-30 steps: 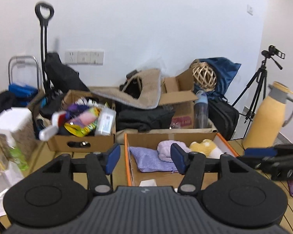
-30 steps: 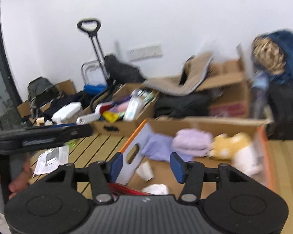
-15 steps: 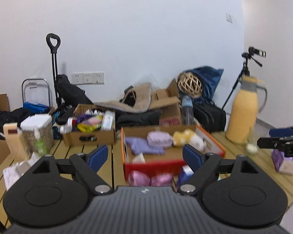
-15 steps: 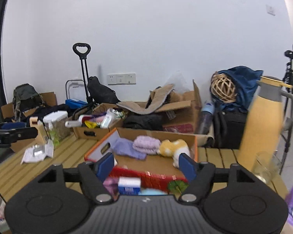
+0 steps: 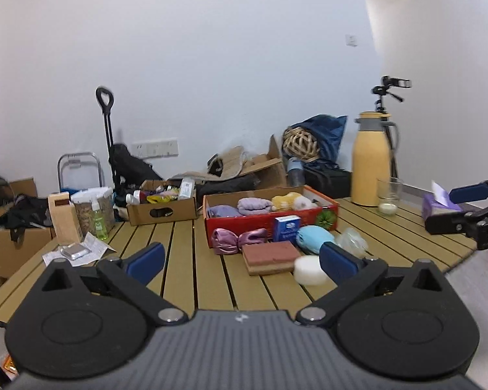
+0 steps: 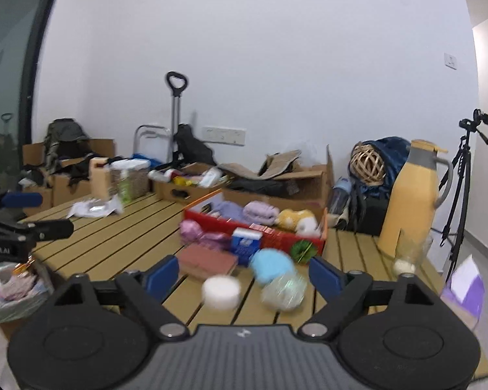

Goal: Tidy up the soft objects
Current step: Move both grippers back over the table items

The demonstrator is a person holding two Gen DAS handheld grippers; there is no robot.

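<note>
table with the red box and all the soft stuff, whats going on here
A person holds a left gripper and a right gripper, both empty with jaws opening, facing a slatted table. A red box already holds folded purple cloths and a yellow plush. A pink bow, a blue soft lump, a sponge block and a white round pad lie loose in front of it.

On the slatted table (image 5: 185, 269) stood one red box (image 5: 270, 219) holding two folded purple cloths (image 5: 255, 205) and one yellow plush toy (image 5: 289, 201). In front of it lay one pink satin bow (image 5: 237, 240), one small blue carton (image 5: 286, 227), one light-blue soft ball (image 5: 314, 239), one brick-red sponge (image 5: 271, 256), one white round puff (image 5: 309, 269) and one green pompom (image 5: 327, 220). One yellow jug (image 5: 371, 162) and one glass (image 5: 388, 196) stood to the right.
</note>
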